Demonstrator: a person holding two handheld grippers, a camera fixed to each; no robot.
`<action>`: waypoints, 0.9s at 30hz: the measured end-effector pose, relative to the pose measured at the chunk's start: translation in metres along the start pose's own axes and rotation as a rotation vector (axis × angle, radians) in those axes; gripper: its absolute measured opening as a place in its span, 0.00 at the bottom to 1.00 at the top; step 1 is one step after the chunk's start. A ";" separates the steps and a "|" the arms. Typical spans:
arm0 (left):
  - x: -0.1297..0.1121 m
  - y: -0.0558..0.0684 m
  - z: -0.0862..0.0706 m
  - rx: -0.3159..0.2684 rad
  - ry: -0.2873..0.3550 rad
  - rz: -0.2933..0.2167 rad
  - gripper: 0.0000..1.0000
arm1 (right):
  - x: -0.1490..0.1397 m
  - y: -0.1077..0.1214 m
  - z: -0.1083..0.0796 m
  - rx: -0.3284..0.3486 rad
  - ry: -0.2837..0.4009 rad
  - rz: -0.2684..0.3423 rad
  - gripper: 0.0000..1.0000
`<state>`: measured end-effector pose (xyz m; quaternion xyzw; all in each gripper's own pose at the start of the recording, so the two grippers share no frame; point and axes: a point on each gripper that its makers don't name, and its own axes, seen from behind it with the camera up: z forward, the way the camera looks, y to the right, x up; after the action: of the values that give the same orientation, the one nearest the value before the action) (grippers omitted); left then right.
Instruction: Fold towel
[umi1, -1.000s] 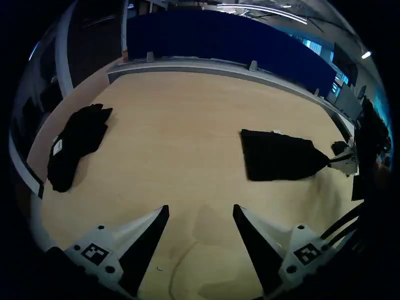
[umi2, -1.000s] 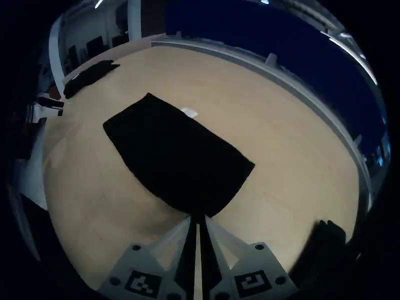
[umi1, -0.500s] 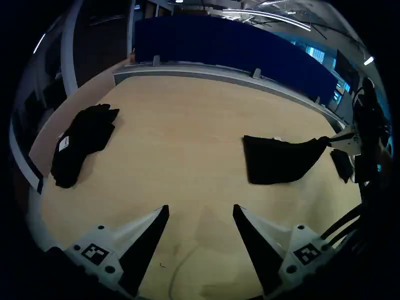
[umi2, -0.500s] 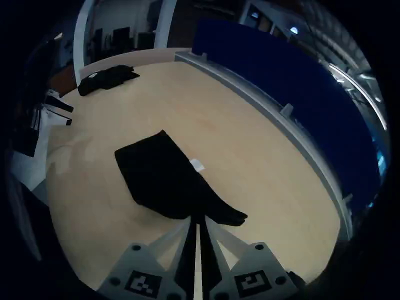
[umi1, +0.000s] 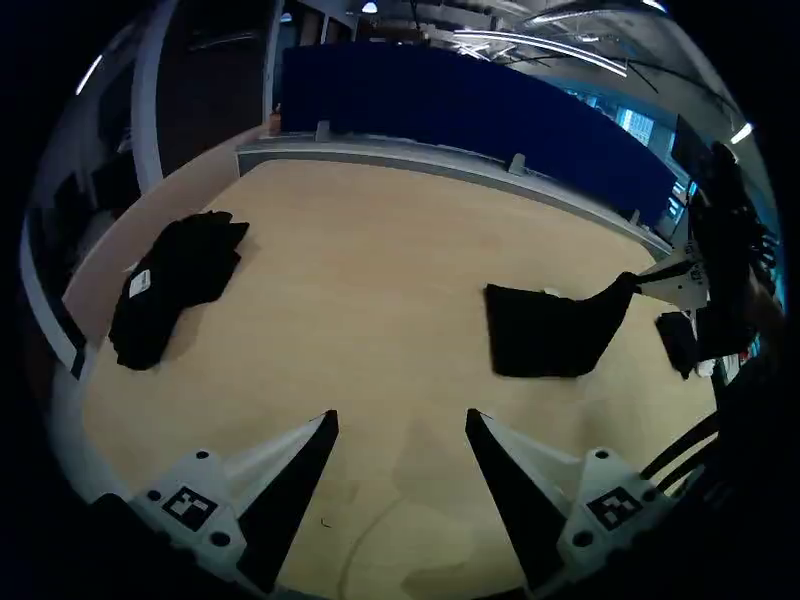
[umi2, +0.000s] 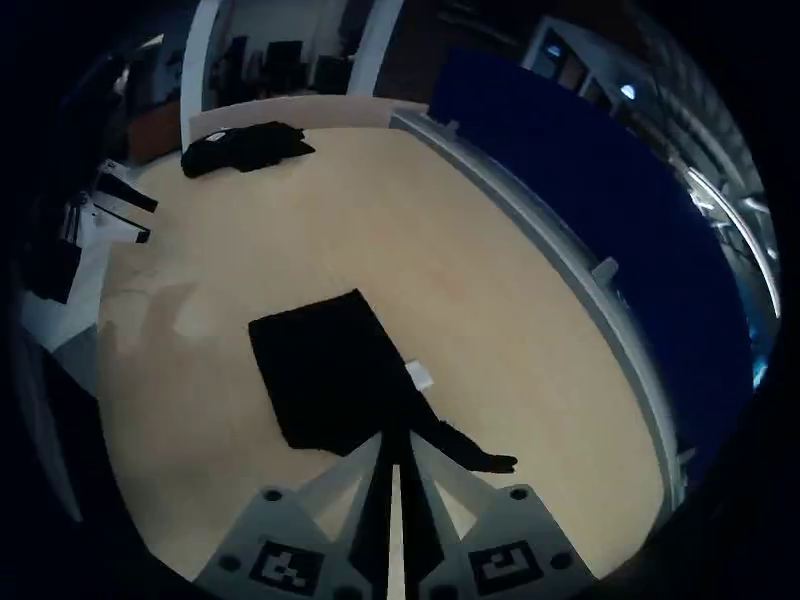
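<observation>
The towel (umi1: 545, 330), a black one, lies on the light wooden surface (umi1: 380, 270) in front of the blue divider (umi1: 450, 100), toward the right end of the divider in the left gripper view. Most of the towel is flat, but the corner farthest from the divider's left end is raised off the surface, and the right gripper (umi1: 645, 283) pinches this corner. The hand behind it is too dark to make out. The left gripper (umi1: 400, 470) is spread wide with nothing between its fingers, above bare surface on the side of the towel away from the divider. A dark cloth pile (umi1: 175, 285) with a small white tag lies toward the left end of the divider, well apart from the towel. In the right gripper view, the right gripper's two fingers are closed tight on the near edge of the towel, which runs flat from them along the divider. A small white label (umi2: 420, 376) shows at the towel edge that faces the divider, and a loose end of the towel hangs out beside the fingers on the same side.
</observation>
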<state>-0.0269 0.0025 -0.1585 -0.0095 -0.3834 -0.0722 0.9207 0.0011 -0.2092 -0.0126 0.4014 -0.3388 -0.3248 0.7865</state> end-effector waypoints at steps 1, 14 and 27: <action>0.001 -0.001 -0.002 0.001 0.005 -0.003 0.95 | 0.005 -0.003 0.003 0.009 -0.001 -0.017 0.04; -0.006 -0.003 -0.018 0.019 0.039 -0.056 0.95 | 0.060 -0.076 0.058 0.138 -0.009 -0.157 0.04; -0.017 0.002 -0.019 0.014 0.042 -0.096 0.95 | 0.052 -0.126 0.121 0.223 -0.054 -0.036 0.07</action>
<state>-0.0248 0.0048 -0.1835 0.0168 -0.3645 -0.1140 0.9240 -0.0966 -0.3585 -0.0516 0.4836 -0.3866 -0.3099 0.7216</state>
